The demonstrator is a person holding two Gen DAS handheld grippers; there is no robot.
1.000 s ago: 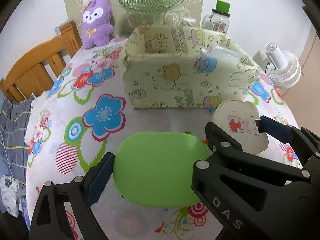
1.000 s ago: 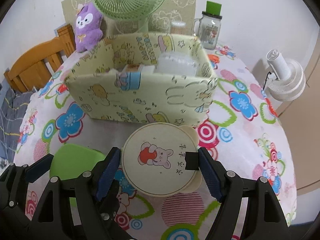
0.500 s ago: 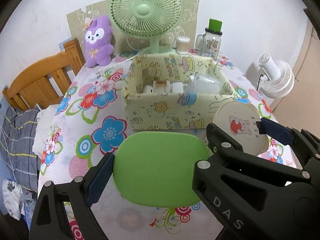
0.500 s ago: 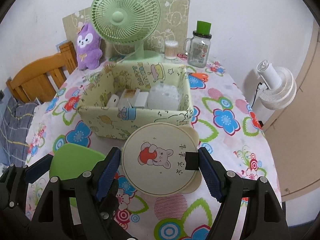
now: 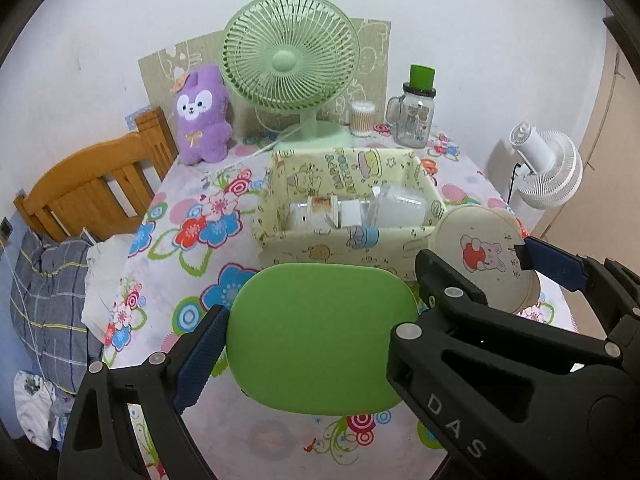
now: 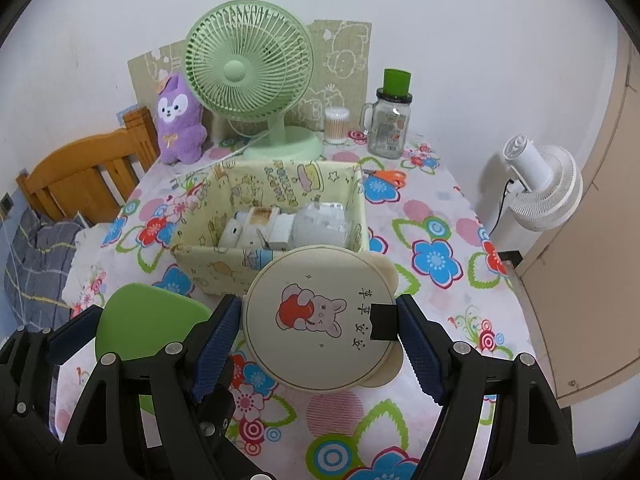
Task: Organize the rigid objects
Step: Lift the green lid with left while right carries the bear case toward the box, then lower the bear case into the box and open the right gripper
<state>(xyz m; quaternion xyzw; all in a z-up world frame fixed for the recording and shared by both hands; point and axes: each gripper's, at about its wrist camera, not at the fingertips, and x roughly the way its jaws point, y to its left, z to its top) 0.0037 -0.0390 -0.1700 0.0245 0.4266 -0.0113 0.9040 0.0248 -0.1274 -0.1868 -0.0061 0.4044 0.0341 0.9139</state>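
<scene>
We hold a smooth green rounded-rectangle lid [image 5: 322,338] clamped in our left gripper [image 5: 316,336] and a cream round bunny-printed lid [image 6: 318,320] in our right gripper [image 6: 320,340], both above the flowered tablecloth [image 6: 436,256], near the yellow fabric bin [image 6: 224,200].

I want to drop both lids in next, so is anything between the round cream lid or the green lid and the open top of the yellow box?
Nothing visible does. The right gripper holds the round cream lid and the left gripper the green lid, both just before the yellow box. Inside, white items already fill much of its floor.
</scene>
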